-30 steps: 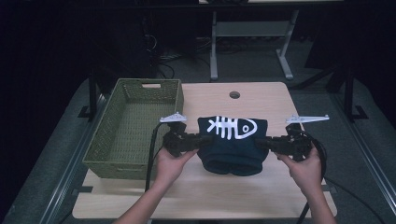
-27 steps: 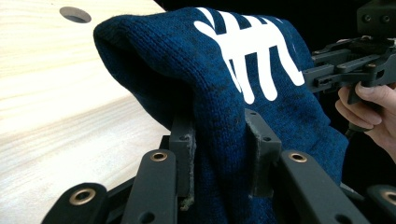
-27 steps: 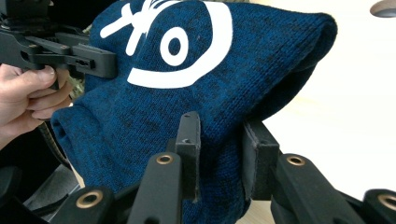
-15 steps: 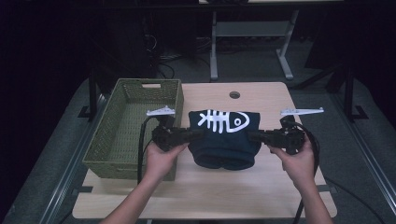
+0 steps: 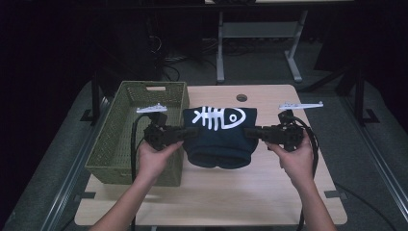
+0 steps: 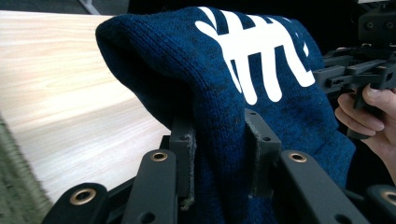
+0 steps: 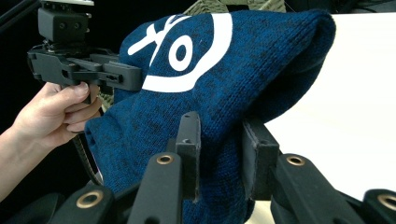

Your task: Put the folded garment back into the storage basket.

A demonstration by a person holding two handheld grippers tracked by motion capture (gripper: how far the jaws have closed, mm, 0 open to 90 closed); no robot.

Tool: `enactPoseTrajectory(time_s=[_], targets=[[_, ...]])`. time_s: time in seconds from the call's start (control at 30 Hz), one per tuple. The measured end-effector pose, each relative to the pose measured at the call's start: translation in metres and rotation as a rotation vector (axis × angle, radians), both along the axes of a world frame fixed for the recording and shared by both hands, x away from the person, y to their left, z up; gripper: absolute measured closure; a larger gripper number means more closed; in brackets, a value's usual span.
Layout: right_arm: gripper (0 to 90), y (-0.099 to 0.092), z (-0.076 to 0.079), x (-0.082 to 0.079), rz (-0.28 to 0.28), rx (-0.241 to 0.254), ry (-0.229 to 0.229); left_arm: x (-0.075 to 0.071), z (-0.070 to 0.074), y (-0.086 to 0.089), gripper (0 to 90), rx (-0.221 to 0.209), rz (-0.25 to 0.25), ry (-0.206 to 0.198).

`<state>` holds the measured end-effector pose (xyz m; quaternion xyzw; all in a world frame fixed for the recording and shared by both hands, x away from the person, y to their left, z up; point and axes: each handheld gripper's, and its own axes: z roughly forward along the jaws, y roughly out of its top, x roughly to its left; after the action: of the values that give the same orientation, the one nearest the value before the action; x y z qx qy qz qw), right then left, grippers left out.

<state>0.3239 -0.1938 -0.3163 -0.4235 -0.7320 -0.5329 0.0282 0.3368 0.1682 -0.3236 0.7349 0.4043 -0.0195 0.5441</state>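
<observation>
Dark room, wooden counter (image 5: 269, 192), green basket (image 5: 115, 139) at left. Folded sweater (image 5: 219, 137) (fish-bone print up) is lifted between both grippers, just right of the basket: left gripper (image 5: 182, 133) and right gripper (image 5: 250, 132) each pinch an edge. Grasp done; placing into basket likely remains.

Matt knitted sweater (image 5: 219, 137); smooth wooden table (image 5: 250, 202); woven basket (image 5: 122, 139)
</observation>
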Motion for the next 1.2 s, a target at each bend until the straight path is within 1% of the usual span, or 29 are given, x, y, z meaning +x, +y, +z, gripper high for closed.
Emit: enactPoseTrajectory(time_s=[0.1,0.5,0.67,0.73,0.8,0.83,1.07,1.2], targets=[[71.4,0.008,0.004,0.003,0.009,0.005,-0.003,0.002,0.001,0.007,68.9,0.0,0.011,0.005],[71.5,0.034,0.014,0.014,0.038,0.025,-0.006,0.004,0.014,0.034,68.9,0.004,0.059,-0.006],[71.5,0.045,0.016,0.018,0.045,0.028,-0.008,0.005,0.016,0.044,68.9,0.002,0.076,-0.006],[71.5,0.05,0.016,0.02,0.045,0.027,-0.006,0.005,0.016,0.048,68.9,-0.002,0.085,-0.001],[71.5,0.054,0.016,0.021,0.047,0.025,-0.007,0.006,0.016,0.051,68.8,0.0,0.092,-0.006],[71.5,0.056,0.017,0.022,0.044,0.029,0.0,0.006,0.016,0.053,68.7,-0.003,0.098,-0.004],[71.5,0.071,0.017,0.028,0.054,0.024,0.004,0.006,0.018,0.067,68.6,0.006,0.119,-0.002],[71.4,0.081,0.017,0.031,0.069,0.01,-0.001,0.005,0.019,0.076,68.6,0.014,0.135,-0.002]])
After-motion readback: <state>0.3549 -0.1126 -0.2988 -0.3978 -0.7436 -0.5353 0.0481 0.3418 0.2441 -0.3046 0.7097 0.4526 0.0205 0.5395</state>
